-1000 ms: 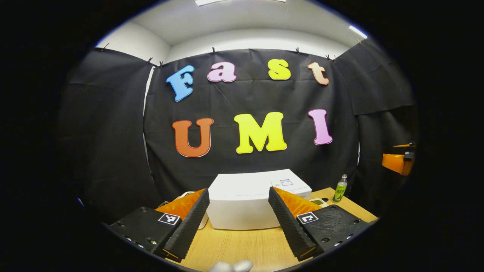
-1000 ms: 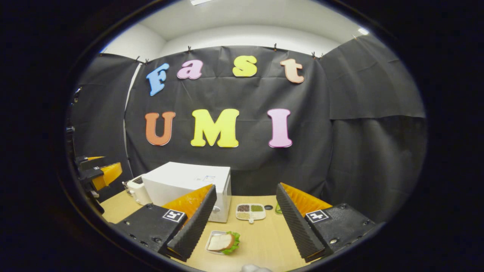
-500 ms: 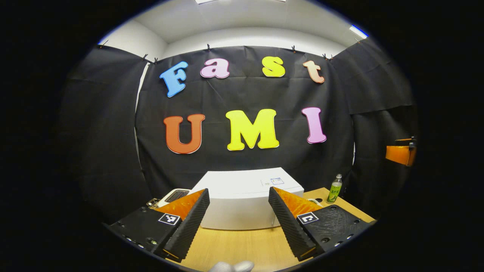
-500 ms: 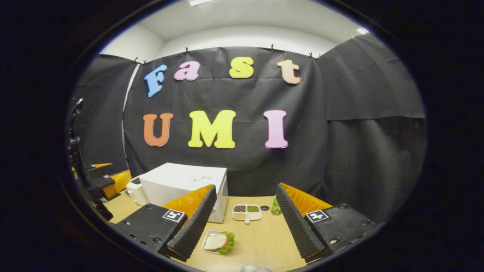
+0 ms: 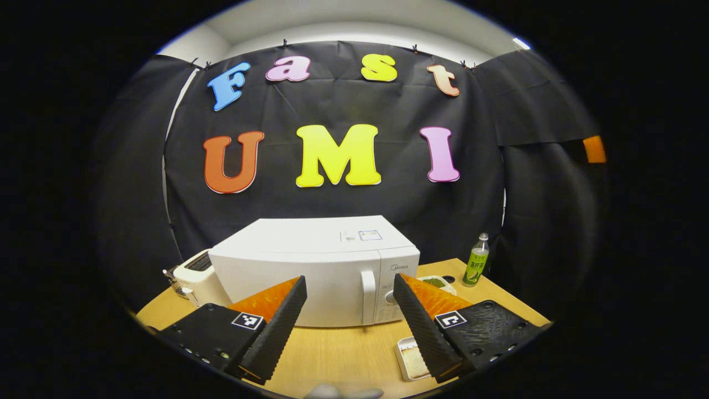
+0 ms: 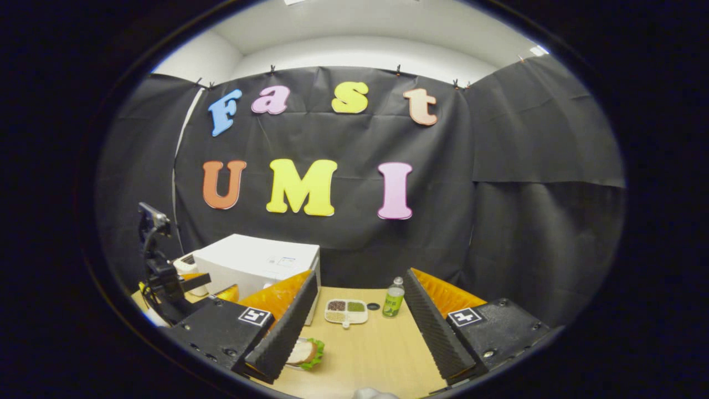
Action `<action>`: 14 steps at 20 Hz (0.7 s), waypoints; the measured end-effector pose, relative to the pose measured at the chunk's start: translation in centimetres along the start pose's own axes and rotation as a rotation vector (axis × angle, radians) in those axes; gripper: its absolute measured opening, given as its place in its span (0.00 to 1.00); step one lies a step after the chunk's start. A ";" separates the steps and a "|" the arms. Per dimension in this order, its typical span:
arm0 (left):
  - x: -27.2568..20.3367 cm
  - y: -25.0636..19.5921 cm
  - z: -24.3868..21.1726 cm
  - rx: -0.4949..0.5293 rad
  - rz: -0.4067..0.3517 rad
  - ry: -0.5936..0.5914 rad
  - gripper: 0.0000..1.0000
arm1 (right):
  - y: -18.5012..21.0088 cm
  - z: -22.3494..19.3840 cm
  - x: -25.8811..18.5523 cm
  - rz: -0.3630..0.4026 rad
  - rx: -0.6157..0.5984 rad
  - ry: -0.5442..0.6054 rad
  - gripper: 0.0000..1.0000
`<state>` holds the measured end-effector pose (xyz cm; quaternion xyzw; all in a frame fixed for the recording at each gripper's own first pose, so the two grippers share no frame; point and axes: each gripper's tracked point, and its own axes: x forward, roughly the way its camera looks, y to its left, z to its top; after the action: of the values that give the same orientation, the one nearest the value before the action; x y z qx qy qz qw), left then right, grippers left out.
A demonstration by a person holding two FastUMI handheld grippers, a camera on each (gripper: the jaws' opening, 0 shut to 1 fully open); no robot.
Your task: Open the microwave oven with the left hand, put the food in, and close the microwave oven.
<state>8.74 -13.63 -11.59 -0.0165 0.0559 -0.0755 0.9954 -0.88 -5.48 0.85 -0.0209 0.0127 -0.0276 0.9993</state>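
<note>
Microwave oven (image 5: 316, 271) sits toward the back left of the wooden table (image 5: 343, 354), door closed, its vertical handle (image 5: 368, 296) facing the left gripper (image 5: 349, 327), whose fingers are spread and empty, apart from it. Right gripper (image 6: 360, 332) hangs spread and empty over the front edge; the sandwich on its tray (image 6: 303, 352) lies just by its left finger. Risk, as I judge it: pulling the handle off-line could drag the oven into the toaster (image 5: 194, 277) beside it.
</note>
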 end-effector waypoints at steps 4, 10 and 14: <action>4.2 -0.8 -2.9 -0.031 0.017 0.034 0.97 | -0.6 -0.4 -0.1 -0.014 -0.013 0.029 0.95; 9.8 -1.7 -5.7 -0.035 0.043 0.030 0.96 | -1.9 -0.9 -0.4 -0.056 -0.044 0.056 0.96; 12.0 -2.0 -7.5 -0.040 0.033 0.034 0.76 | -2.8 -1.6 -0.9 -0.082 -0.054 0.078 1.00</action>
<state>19.37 -17.57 -20.24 -0.0342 0.0743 -0.0581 0.9950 -1.96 -8.24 -0.62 -0.0471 0.0515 -0.0691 0.9952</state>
